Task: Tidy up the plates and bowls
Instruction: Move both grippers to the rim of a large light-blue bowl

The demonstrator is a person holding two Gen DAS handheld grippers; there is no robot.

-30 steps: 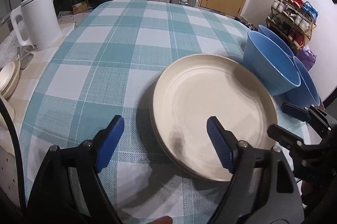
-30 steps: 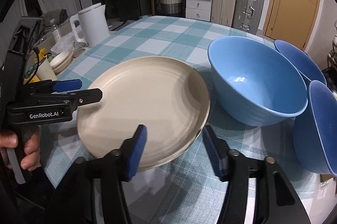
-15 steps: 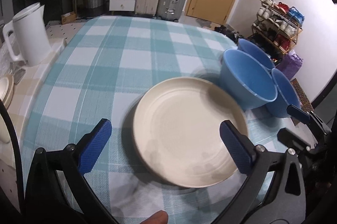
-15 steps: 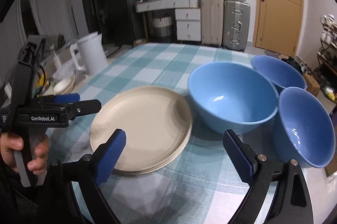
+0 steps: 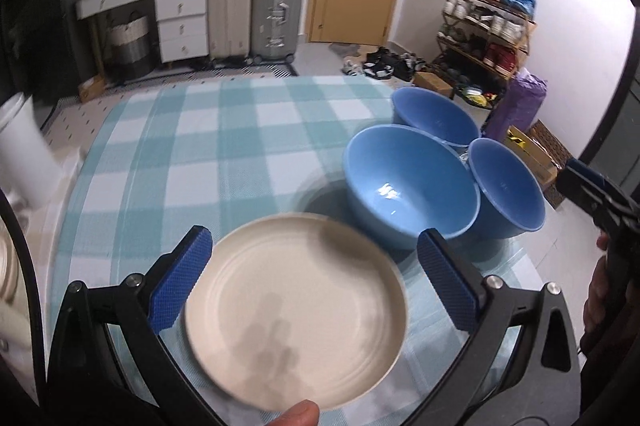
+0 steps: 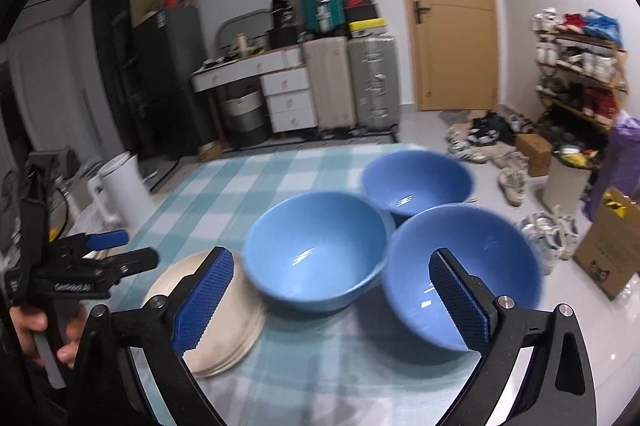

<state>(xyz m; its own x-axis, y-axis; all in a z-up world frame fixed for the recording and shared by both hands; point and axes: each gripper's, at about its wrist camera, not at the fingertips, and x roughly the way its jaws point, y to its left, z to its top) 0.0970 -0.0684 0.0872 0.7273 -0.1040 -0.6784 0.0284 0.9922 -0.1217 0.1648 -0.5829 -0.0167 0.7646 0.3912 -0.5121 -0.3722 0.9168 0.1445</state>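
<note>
A stack of cream plates [image 5: 296, 310] lies on the checked tablecloth [image 5: 208, 153]; it also shows in the right wrist view [image 6: 236, 314]. Three blue bowls stand to its right: a large one [image 5: 408, 185] [image 6: 316, 250], one behind [image 5: 434, 119] [image 6: 416, 181] and one at the table's right edge [image 5: 506, 181] [image 6: 460, 270]. My left gripper [image 5: 316, 282] is open and empty, held above the plates. My right gripper [image 6: 332, 302] is open and empty, held above the bowls.
A white kettle [image 6: 122, 185] stands at the table's left side [image 5: 20, 153]. Small cream dishes [image 5: 8, 266] sit at the far left edge. Beyond the table are suitcases [image 5: 276, 13], a drawer unit [image 5: 180, 21], a door and a shoe rack [image 5: 488, 25].
Both grippers have pulled back and up from the plates and opened wider. The views have swung right, so all three bowls now show.
</note>
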